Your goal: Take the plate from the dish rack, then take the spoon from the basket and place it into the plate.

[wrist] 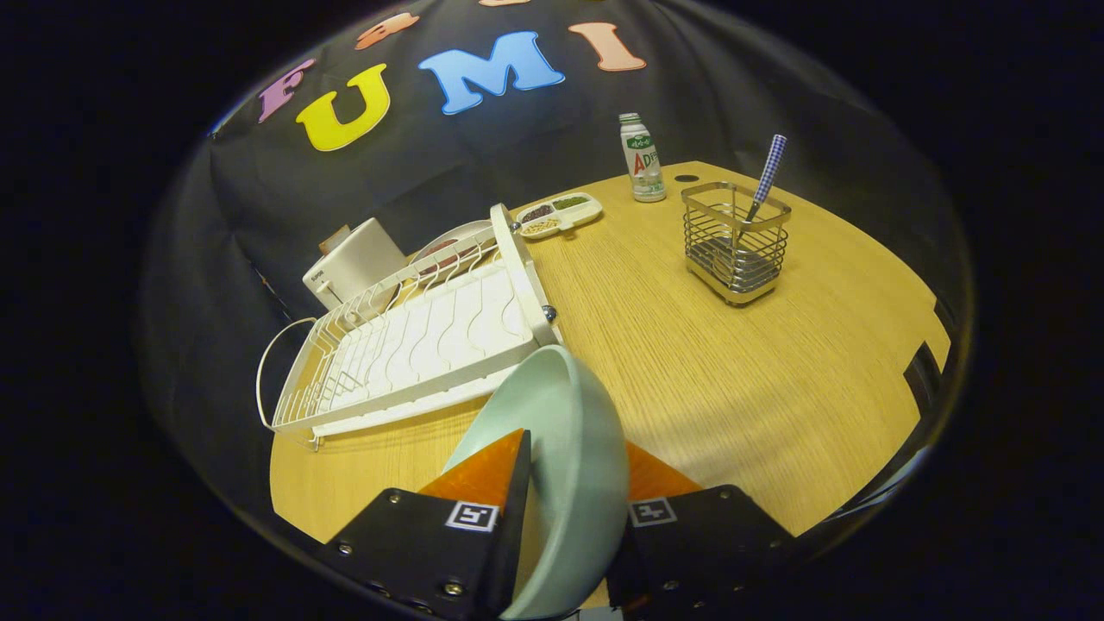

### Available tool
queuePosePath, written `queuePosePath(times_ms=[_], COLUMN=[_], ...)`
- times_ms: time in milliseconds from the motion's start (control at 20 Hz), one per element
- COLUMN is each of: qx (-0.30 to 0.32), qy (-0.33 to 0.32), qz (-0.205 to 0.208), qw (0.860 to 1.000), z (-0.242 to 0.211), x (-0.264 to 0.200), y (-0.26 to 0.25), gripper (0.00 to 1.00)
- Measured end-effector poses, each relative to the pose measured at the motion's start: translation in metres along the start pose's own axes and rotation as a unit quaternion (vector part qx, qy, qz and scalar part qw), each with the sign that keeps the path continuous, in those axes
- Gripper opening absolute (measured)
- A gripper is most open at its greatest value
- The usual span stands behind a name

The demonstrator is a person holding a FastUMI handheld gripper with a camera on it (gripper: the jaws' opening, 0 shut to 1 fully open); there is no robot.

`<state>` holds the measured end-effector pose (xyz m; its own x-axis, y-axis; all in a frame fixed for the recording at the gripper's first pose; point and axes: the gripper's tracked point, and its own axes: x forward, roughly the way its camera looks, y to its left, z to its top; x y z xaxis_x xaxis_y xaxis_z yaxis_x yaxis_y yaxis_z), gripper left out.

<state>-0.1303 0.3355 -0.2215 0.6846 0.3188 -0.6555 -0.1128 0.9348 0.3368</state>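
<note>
Plate (569, 448) was out of the dish rack (414, 345), clamped in the claw (565, 496) above the desk (733, 371); spoon (763, 185) remained in its basket (736, 241).

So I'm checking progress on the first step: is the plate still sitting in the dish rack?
No, the plate is clamped on edge between the gripper fingers, in front of the dish rack.

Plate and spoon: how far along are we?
Done: the plate is out of the dish rack. In hand: the gripper is shut on it, above the table. Left: setting it down, then moving the spoon from the basket.
</note>
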Motion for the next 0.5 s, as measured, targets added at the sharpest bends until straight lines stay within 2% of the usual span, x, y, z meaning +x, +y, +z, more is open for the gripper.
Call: queuePosePath(times_ms=[50, 150, 350, 500], qx=[0.004, 0.009, 0.012, 0.005], qy=[0.004, 0.005, -0.003, -0.027], qz=[-0.003, -0.008, -0.017, -0.036], qw=[1.000, 1.000, 1.000, 0.999], z=[-0.001, -0.002, 0.004, 0.026], x=[0.003, -0.001, -0.003, -0.012], y=[-0.003, -0.006, -0.012, -0.020], gripper=[0.51, 0.60, 0.60, 0.60])
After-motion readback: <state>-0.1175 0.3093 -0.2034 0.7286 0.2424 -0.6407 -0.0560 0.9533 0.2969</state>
